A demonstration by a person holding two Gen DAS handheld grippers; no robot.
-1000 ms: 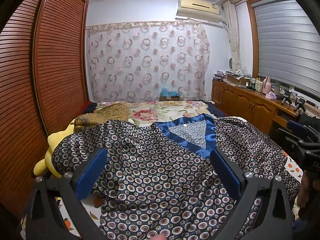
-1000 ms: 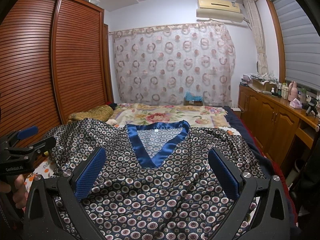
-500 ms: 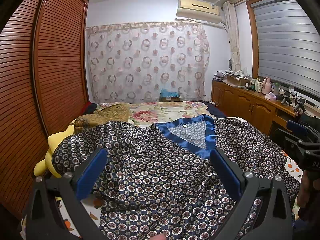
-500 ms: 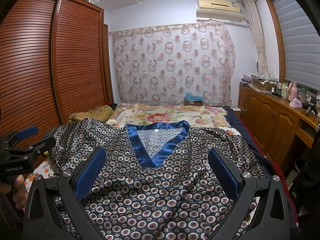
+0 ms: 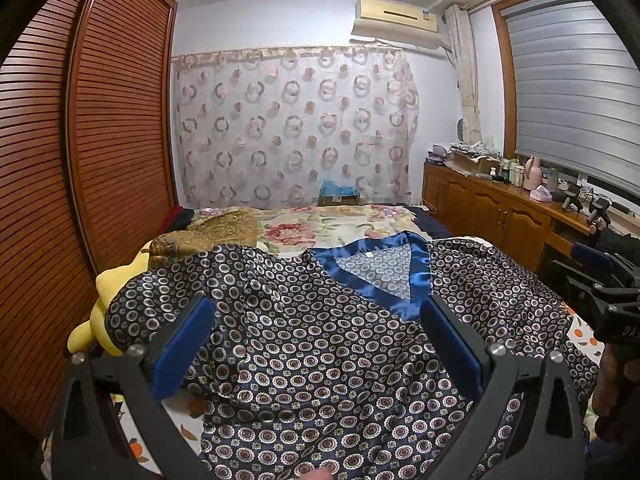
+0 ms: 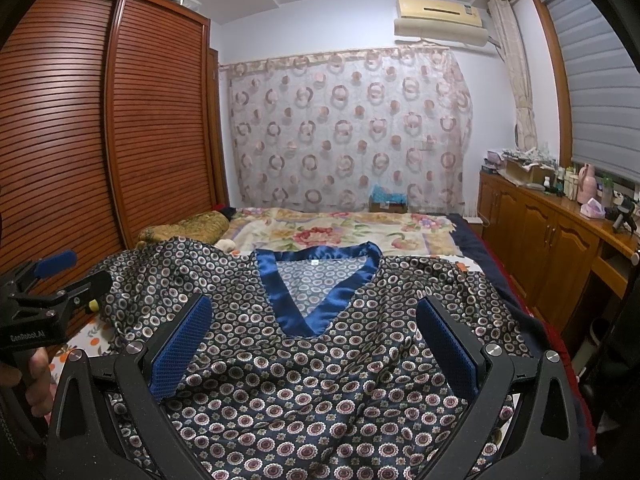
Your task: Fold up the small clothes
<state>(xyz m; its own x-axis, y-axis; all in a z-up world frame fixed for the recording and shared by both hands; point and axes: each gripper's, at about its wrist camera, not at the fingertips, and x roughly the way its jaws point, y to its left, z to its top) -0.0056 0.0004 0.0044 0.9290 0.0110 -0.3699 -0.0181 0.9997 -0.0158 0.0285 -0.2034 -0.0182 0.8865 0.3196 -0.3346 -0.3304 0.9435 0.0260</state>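
Note:
A dark blue satin top (image 5: 320,344) with a circle print and a plain blue V-neck collar (image 5: 380,276) lies spread front-up on the bed; it also shows in the right wrist view (image 6: 320,360). My left gripper (image 5: 318,332) is open and empty, hovering over the top's left half. My right gripper (image 6: 314,332) is open and empty, hovering just below the collar (image 6: 316,292). Each gripper shows at the edge of the other's view: the right one (image 5: 600,292) and the left one (image 6: 44,300).
The bed (image 6: 340,228) has a floral cover. A yellow plush toy (image 5: 100,316) and a gold pillow (image 5: 216,228) lie at its left side by the slatted wardrobe (image 5: 80,160). A wooden cabinet (image 6: 560,240) with clutter runs along the right wall.

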